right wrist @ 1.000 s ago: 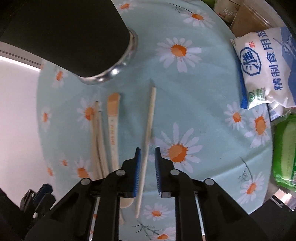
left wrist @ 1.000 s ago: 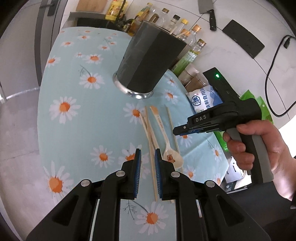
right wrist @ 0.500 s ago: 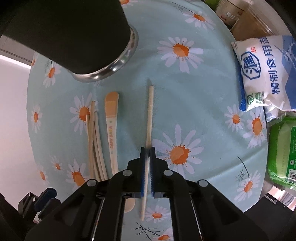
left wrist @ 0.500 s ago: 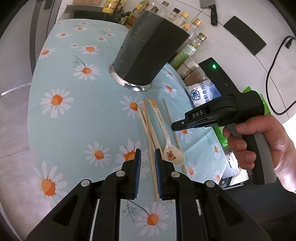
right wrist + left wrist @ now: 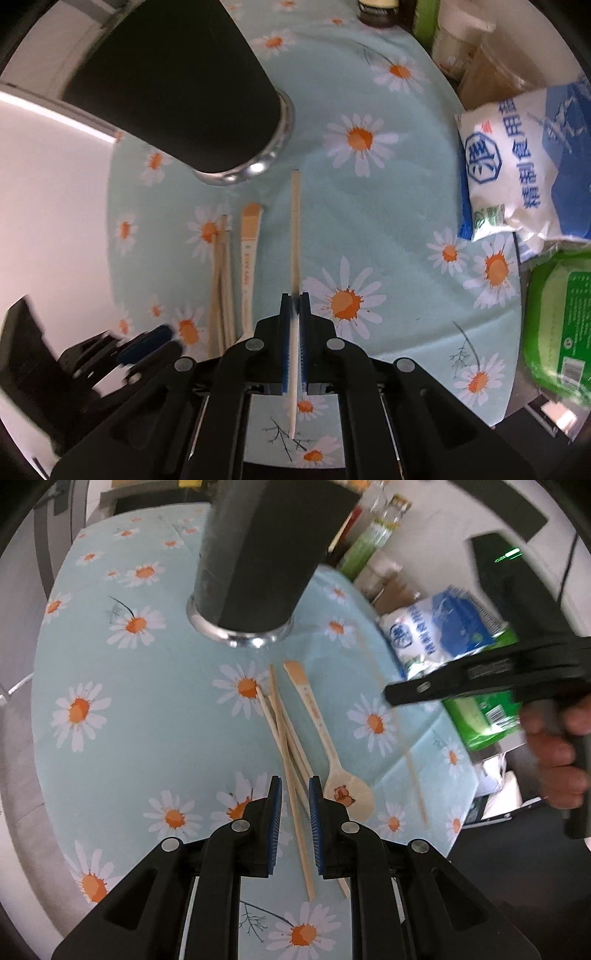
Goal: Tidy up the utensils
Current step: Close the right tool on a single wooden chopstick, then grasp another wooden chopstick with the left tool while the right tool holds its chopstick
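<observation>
- Since approx. 1 s ago, right gripper [image 5: 294,306] has been shut onto the single chopstick [image 5: 294,236], which lay loose between parted pads then; stick is now clamped mid-length, its far end aimed toward the dark holder [image 5: 177,88].
- Right gripper is angled steeply down; in the left wrist view it is seen side-on w/ a hand [image 5: 557,749] wrapped round its grip, heavily blurred.
- Left gripper [image 5: 294,794] is also tipped down, jaws kept at a narrow gap, nothing pinched; chopstick bundle [image 5: 284,731] is seen between the pads but lying on the cloth, prob. not touched.
- Wooden spoon [image 5: 325,734] lies just beside the bundle, bowl nearest the left gripper.
- Surface: pale blue daisy-print tablecloth [image 5: 122,709], holder standing on it beyond the utensils.
- Off the cloth's far edge: salt bag [image 5: 517,162], green packet [image 5: 557,317], bottles [image 5: 373,535] at the back.
</observation>
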A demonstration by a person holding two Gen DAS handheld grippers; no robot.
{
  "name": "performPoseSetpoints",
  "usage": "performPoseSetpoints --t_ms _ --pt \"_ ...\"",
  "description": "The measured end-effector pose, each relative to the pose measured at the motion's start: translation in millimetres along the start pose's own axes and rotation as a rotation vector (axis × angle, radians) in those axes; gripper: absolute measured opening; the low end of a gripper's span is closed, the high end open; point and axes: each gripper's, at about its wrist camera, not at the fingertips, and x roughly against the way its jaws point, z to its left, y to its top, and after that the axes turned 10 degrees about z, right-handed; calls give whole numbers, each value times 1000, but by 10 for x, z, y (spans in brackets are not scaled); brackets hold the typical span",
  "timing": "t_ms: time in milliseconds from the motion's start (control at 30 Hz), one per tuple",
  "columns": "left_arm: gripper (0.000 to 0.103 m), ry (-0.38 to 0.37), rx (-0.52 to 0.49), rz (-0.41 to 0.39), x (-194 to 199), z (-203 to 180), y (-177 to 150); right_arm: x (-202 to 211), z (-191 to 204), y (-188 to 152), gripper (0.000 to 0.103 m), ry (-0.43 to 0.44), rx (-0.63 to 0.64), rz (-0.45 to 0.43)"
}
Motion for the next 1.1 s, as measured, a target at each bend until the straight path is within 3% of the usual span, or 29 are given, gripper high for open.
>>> performPoseSetpoints --t_ms 133,367,1100 --pt "14 67 2 52 -167 -32 79 262 -82 -68 5 53 37 -37" --pt "14 119 47 104 -306 -5 117 469 -239 -173 5 124 67 -56" --pt "17 242 140 159 -422 -189 250 301 -544 -134 5 240 133 -1"
